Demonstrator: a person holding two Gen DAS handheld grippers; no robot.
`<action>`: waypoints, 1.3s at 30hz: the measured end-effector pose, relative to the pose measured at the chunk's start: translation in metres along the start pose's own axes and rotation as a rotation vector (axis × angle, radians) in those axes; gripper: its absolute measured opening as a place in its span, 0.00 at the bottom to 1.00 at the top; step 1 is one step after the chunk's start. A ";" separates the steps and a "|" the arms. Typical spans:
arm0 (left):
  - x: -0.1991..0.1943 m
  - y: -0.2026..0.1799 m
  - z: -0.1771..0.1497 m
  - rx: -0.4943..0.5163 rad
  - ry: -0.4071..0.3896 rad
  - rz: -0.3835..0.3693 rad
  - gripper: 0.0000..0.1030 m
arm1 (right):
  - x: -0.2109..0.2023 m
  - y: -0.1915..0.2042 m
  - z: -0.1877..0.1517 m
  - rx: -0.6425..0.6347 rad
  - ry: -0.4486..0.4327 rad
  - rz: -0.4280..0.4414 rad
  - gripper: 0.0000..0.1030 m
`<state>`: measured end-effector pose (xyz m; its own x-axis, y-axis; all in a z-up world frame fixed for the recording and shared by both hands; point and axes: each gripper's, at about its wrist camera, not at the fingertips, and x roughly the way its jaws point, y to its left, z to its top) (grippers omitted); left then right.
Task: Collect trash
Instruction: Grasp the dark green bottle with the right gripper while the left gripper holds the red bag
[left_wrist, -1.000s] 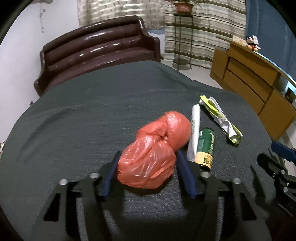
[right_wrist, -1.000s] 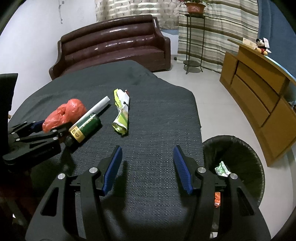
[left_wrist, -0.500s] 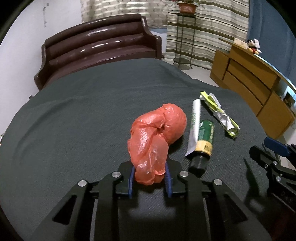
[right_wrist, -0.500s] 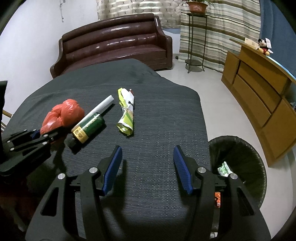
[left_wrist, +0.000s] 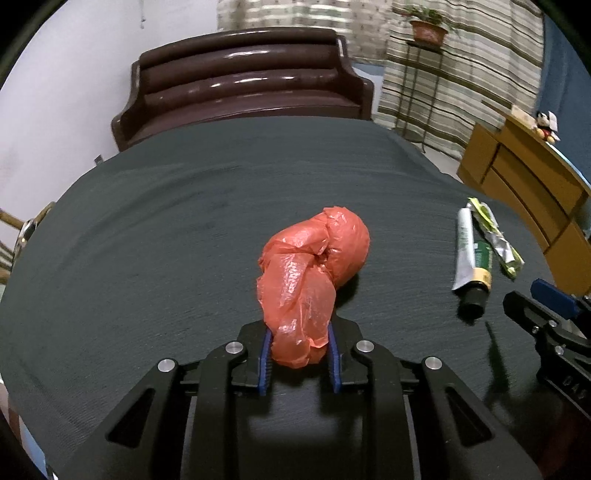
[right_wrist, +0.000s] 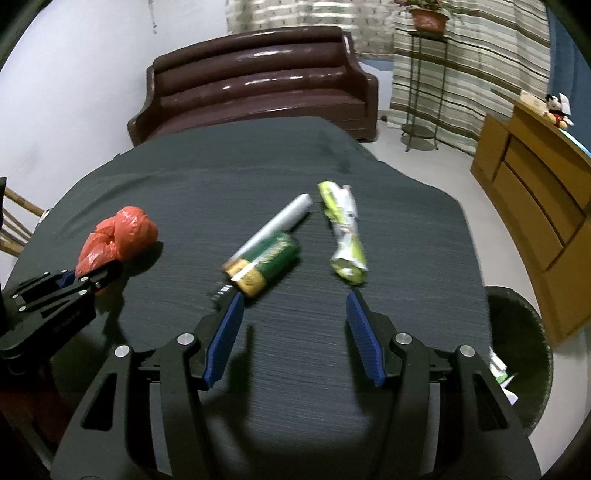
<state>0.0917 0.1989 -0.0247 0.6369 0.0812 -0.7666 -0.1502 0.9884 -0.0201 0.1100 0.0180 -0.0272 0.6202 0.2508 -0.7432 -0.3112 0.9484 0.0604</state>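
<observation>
A crumpled red plastic bag (left_wrist: 314, 273) hangs from my left gripper (left_wrist: 299, 354), whose blue pads are shut on its lower end, just above the dark cloth-covered table (left_wrist: 166, 229). In the right wrist view the same red bag (right_wrist: 118, 236) and left gripper (right_wrist: 79, 282) sit at the left. My right gripper (right_wrist: 293, 332) stands open over the cloth with nothing between its fingers. Just beyond it lie a green tube with a silver tail (right_wrist: 266, 254) and a crushed green-and-white wrapper (right_wrist: 345, 236).
A black trash bin (right_wrist: 524, 354) with some litter stands on the floor off the table's right edge. A brown sofa (right_wrist: 258, 81) is behind the table, a wooden cabinet (right_wrist: 535, 192) at right, and a plant stand (right_wrist: 421, 74) by the curtains.
My left gripper closed on the red bag and carried it left, away from the tube. My right gripper moved forward toward the tube and wrapper, still open.
</observation>
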 end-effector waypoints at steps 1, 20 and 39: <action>0.000 0.002 0.000 -0.006 0.001 0.002 0.23 | 0.000 0.003 0.000 -0.002 0.003 0.002 0.55; 0.009 0.008 0.003 -0.037 0.017 -0.037 0.23 | 0.025 0.029 0.010 0.013 0.052 -0.025 0.62; 0.009 0.008 0.004 -0.031 0.015 -0.034 0.31 | 0.021 0.004 0.006 0.033 0.061 -0.075 0.59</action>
<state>0.0993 0.2077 -0.0291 0.6305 0.0450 -0.7749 -0.1519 0.9862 -0.0663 0.1260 0.0284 -0.0385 0.5955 0.1677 -0.7856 -0.2412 0.9702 0.0243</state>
